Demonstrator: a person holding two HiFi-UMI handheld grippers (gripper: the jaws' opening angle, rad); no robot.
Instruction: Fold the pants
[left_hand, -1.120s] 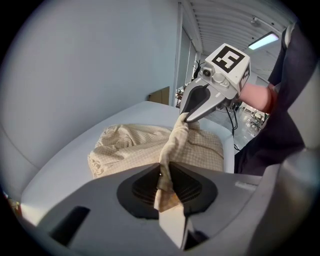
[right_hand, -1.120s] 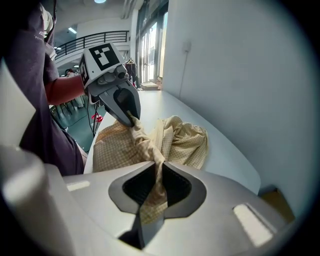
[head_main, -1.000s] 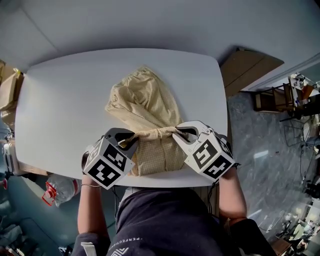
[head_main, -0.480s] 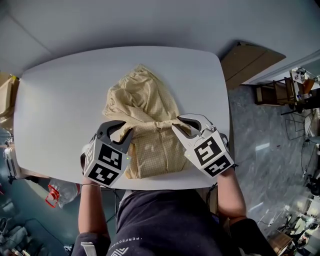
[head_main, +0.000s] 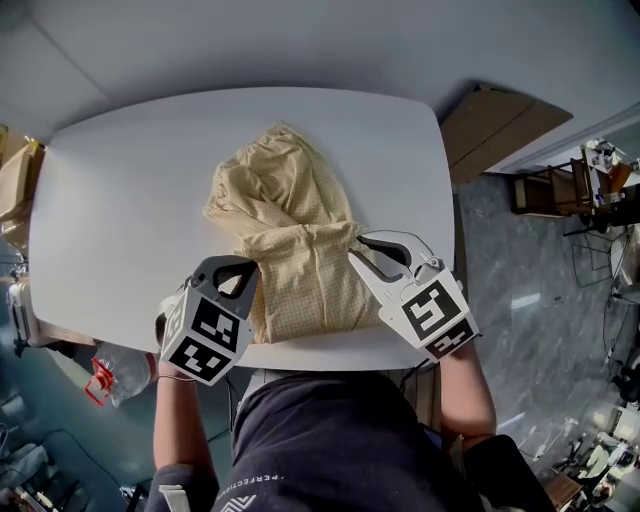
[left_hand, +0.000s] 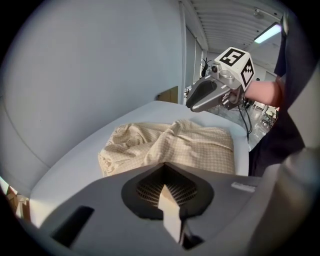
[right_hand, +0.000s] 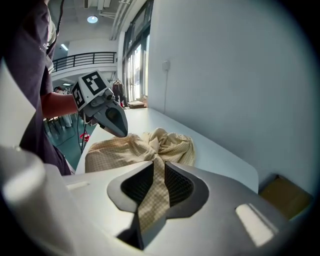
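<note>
Cream checked pants (head_main: 290, 220) lie crumpled on the white table (head_main: 120, 200), their near part spread flat toward the table's front edge. My left gripper (head_main: 248, 268) sits at the cloth's left edge. Its jaws have just closed, shut on a thin cream strip of the pants (left_hand: 170, 145) that shows between them in the left gripper view (left_hand: 165, 167). My right gripper (head_main: 357, 250) is at the cloth's right edge. Its jaws have just been closing, and in the right gripper view (right_hand: 157, 162) they pinch a checked band of the pants (right_hand: 150, 145).
A cardboard box (head_main: 495, 135) stands on the floor beyond the table's right end. A plastic bottle with a red cap (head_main: 120, 375) lies below the near left corner. The person's torso is against the front edge. A plain wall runs behind the table.
Both grippers let go of the bunched ridge, opened, and closed again on the cloth's side edges. The near part of the pants now lies flatter toward the front edge.
</note>
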